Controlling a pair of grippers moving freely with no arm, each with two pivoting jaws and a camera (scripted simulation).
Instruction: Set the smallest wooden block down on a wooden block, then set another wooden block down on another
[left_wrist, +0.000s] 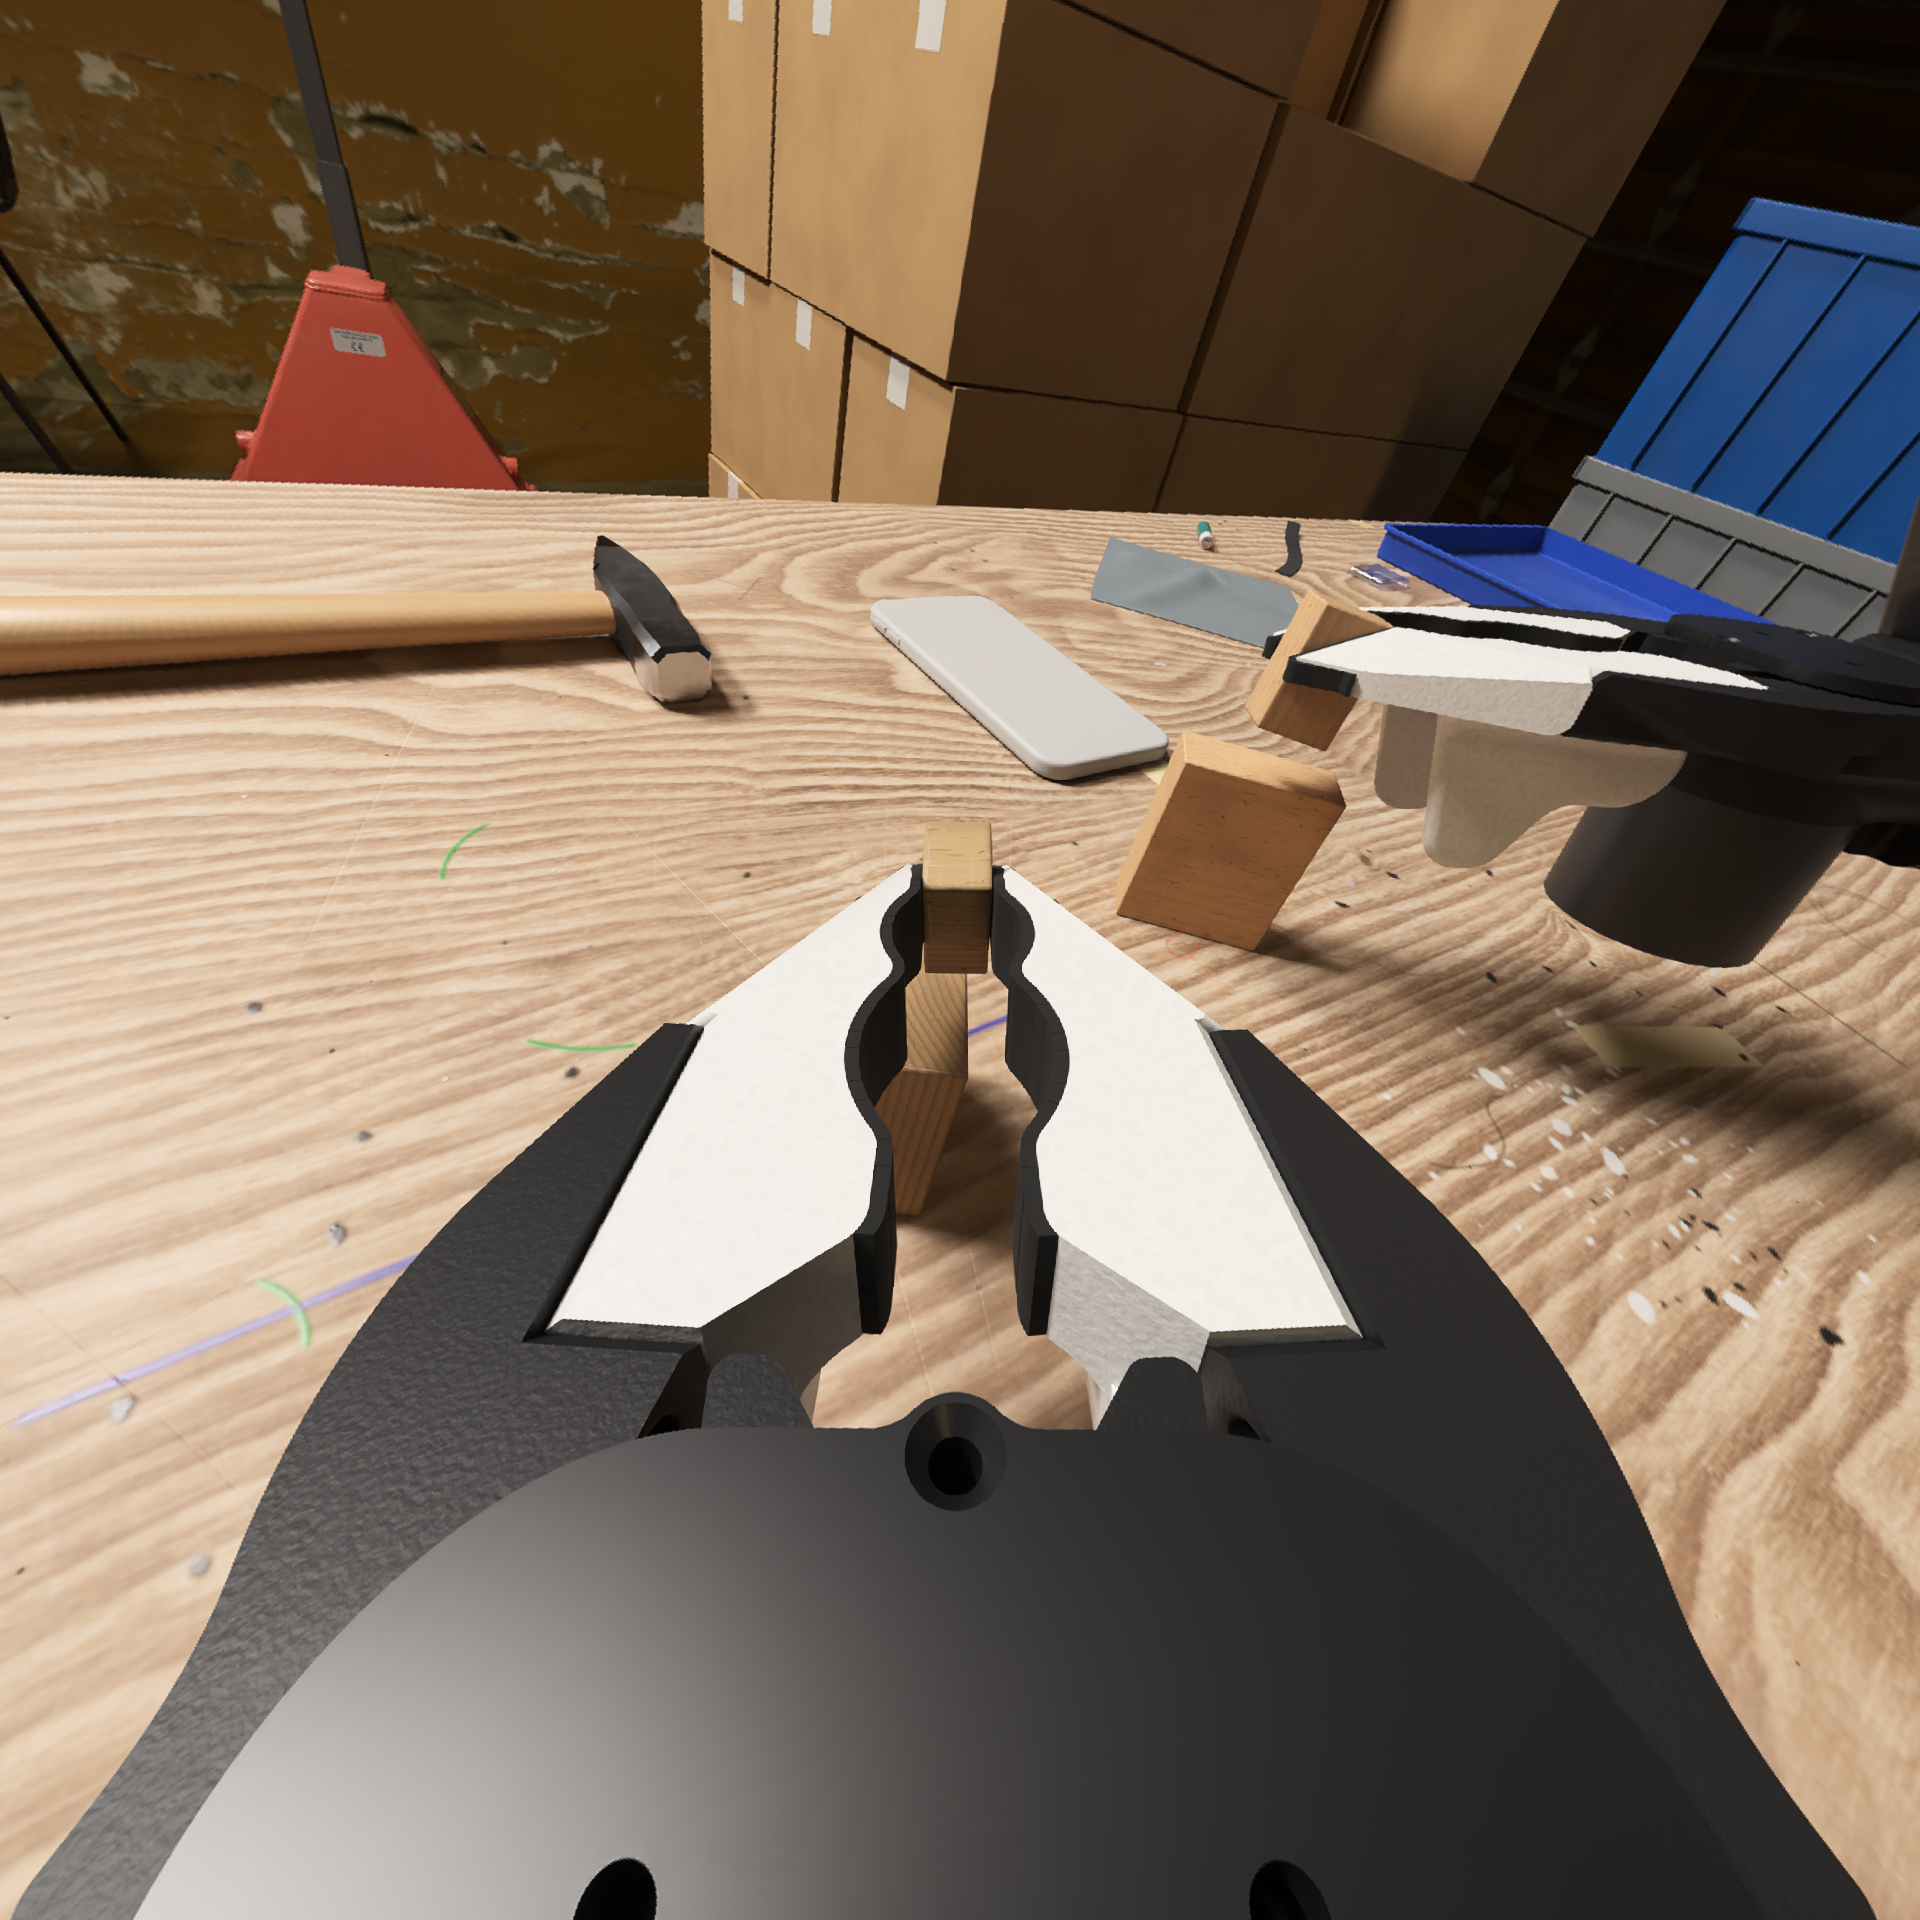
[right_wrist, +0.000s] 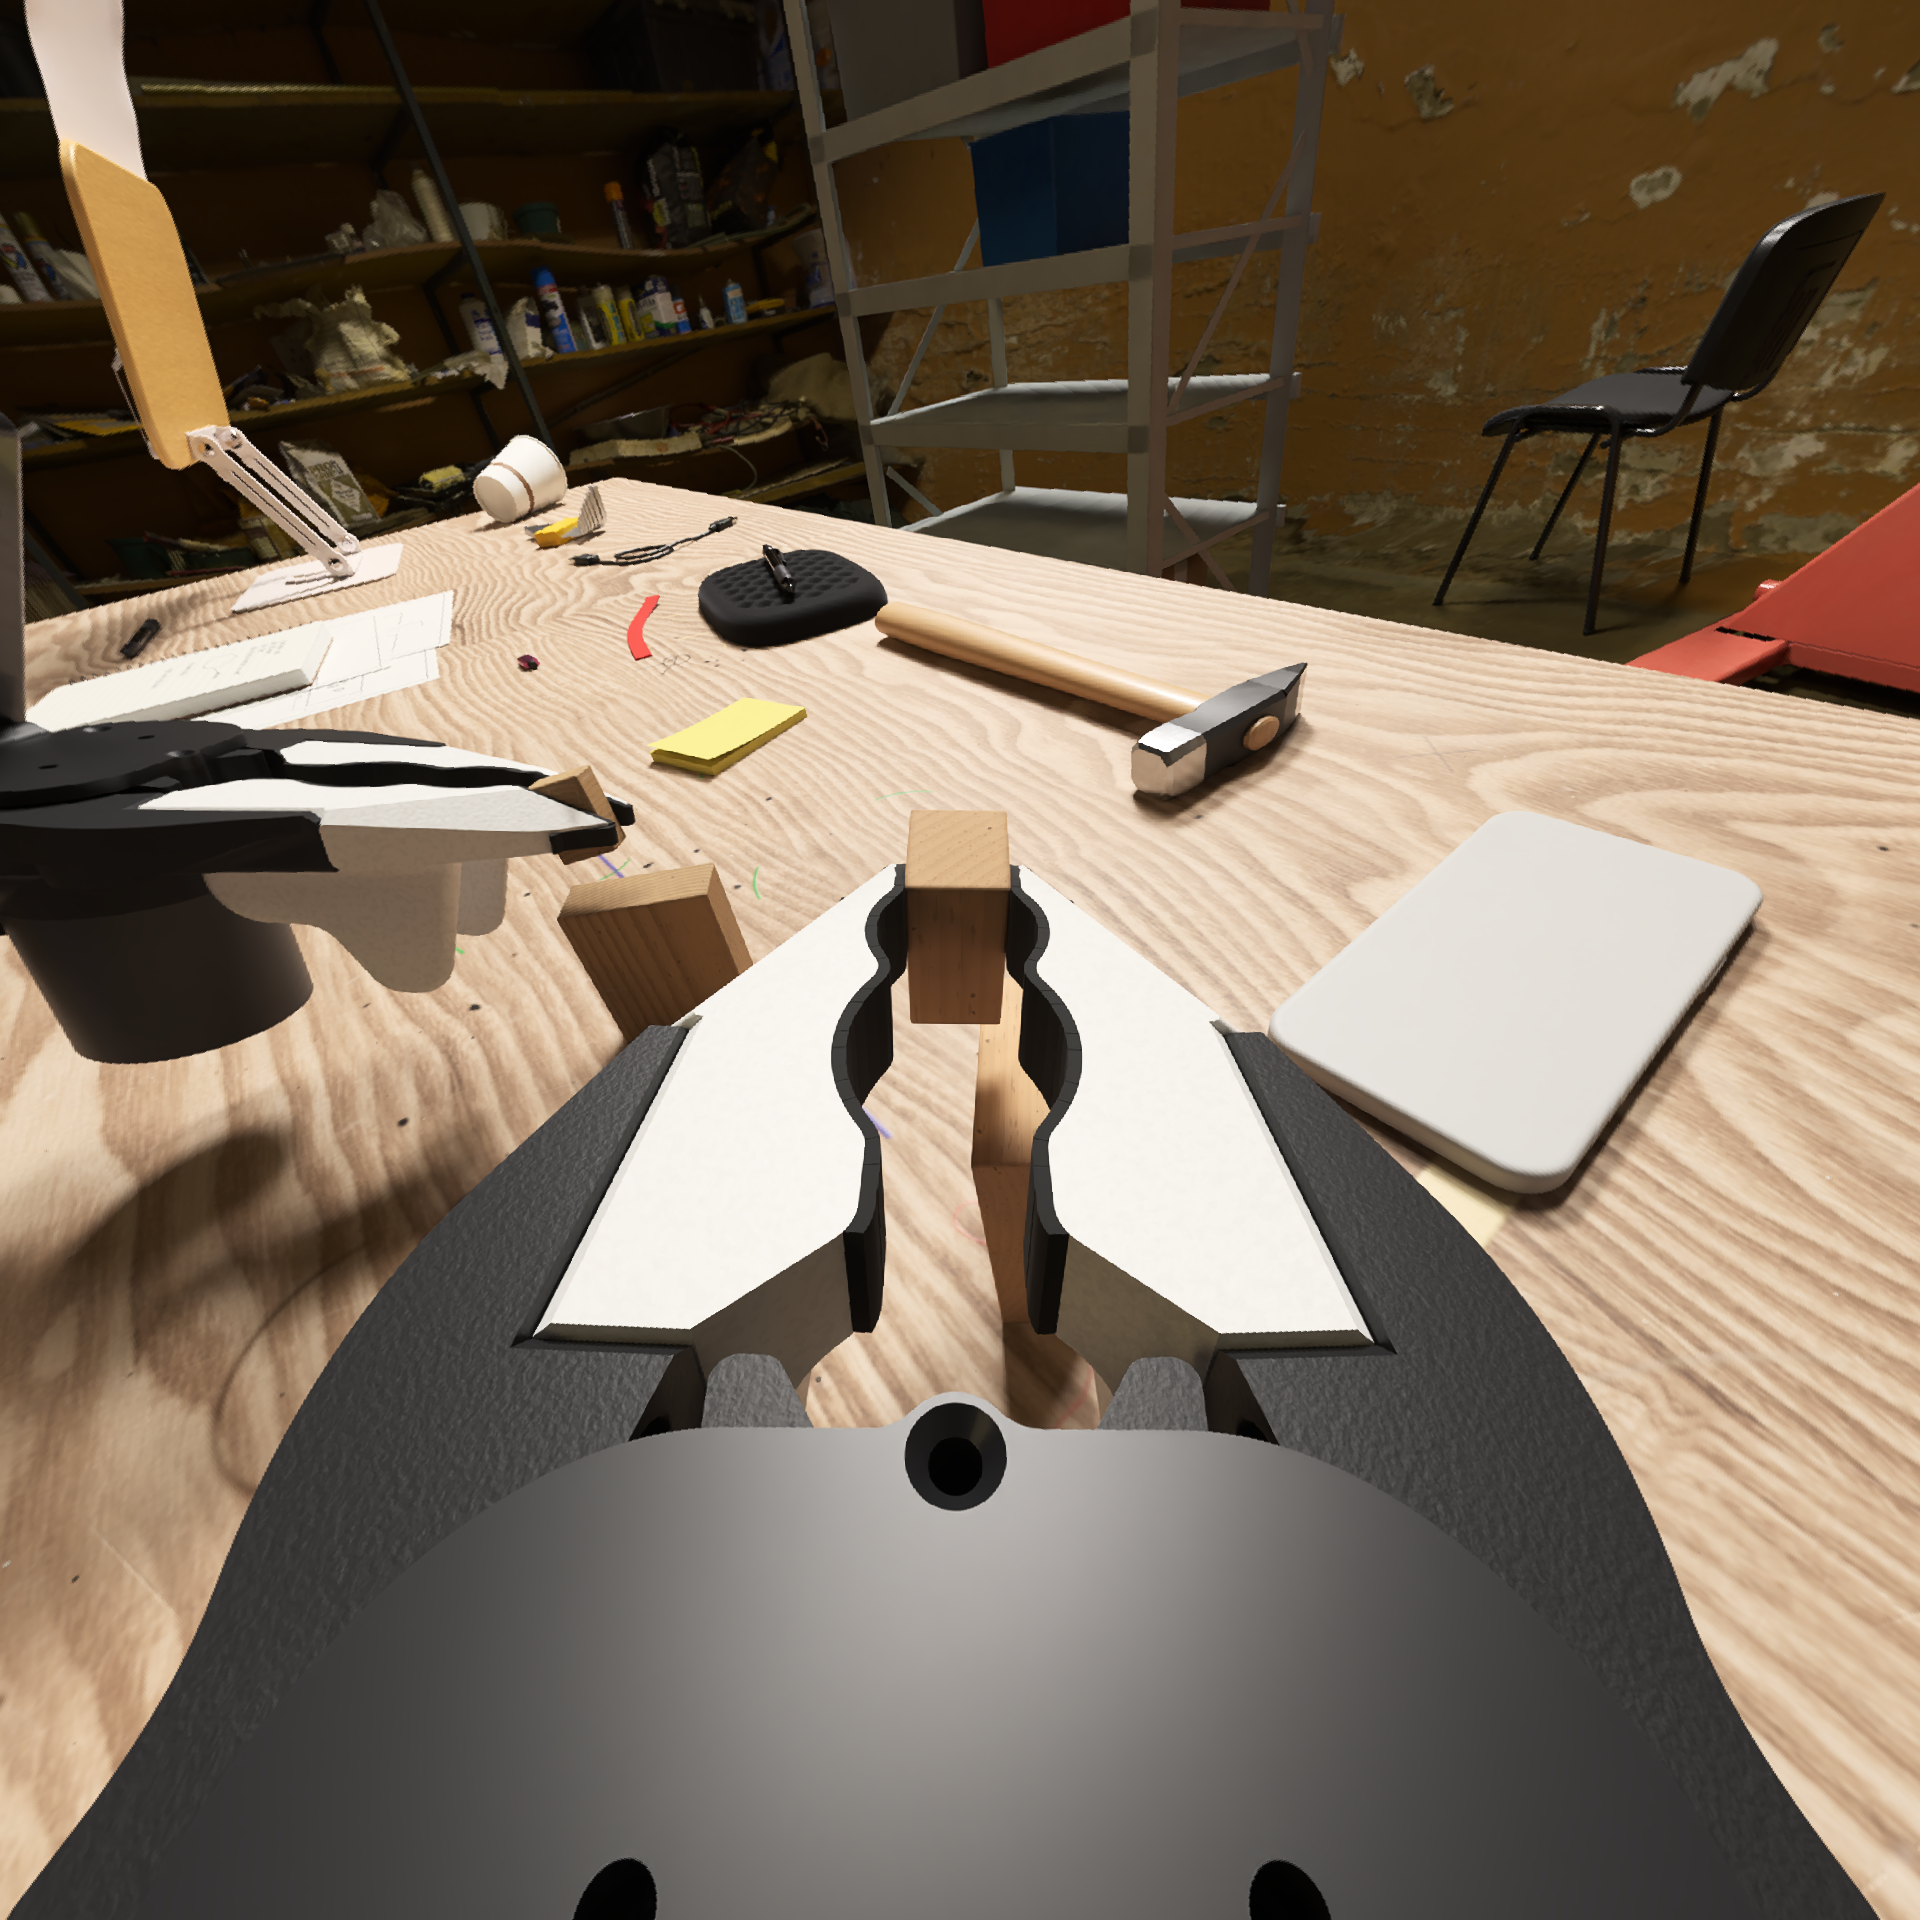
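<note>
My left gripper (left_wrist: 956, 878) is shut on the smallest wooden block (left_wrist: 956, 920). It holds it above a taller wooden block (left_wrist: 935, 1060) that stands on the table. From the right wrist view the left gripper (right_wrist: 603, 816) and small block (right_wrist: 577, 795) hang a little above that block (right_wrist: 655, 935). My right gripper (right_wrist: 956, 883) is shut on a medium wooden block (right_wrist: 956, 935), just above a larger wooden block (right_wrist: 1003, 1132). The left wrist view shows the right gripper (left_wrist: 1288, 665), its block (left_wrist: 1299, 707) and the larger block (left_wrist: 1226, 842).
A hammer (left_wrist: 644, 623) lies at the back left. A white flat slab (left_wrist: 1018, 686) lies next to the larger block. A grey sheet (left_wrist: 1184, 592), a blue tray (left_wrist: 1517, 566) and cardboard boxes (left_wrist: 1039, 260) are behind. A yellow pad (right_wrist: 727, 736) and a black pad (right_wrist: 790, 597) lie farther off.
</note>
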